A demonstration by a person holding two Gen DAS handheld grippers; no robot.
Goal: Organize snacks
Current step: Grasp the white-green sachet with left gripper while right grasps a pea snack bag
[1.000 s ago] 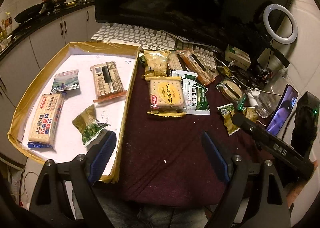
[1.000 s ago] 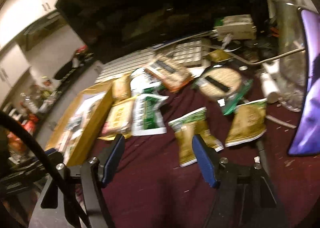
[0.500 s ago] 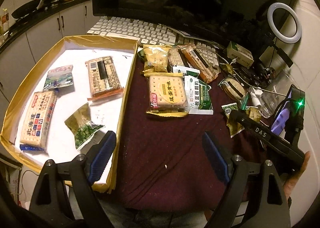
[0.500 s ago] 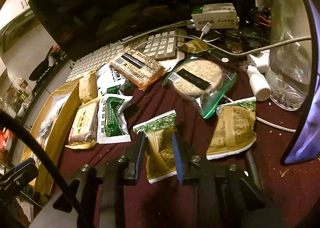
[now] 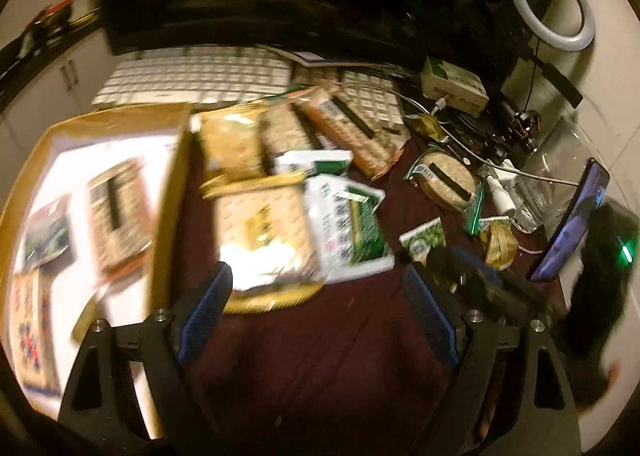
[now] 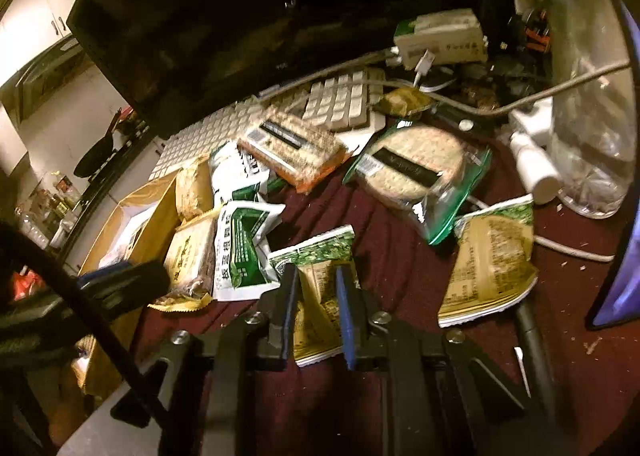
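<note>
Since 0.5 s ago the left gripper [image 5: 316, 308] has swung forward toward the loose packets, its jaws wide open over bare maroon cloth just short of the yellow cracker pack [image 5: 268, 236], while the box lid [image 5: 168, 192] at the left holds 4 snacks or so. To the right, the right gripper [image 6: 316, 312] has its jaws pinched on the green-and-gold snack packet [image 6: 316, 288], which lies on the counter [image 6: 400, 280] near the pile's right edge. The pick looks made; next I judge a lift and a carry leftward across the heap into the lid, clearing its raised rim.
</note>
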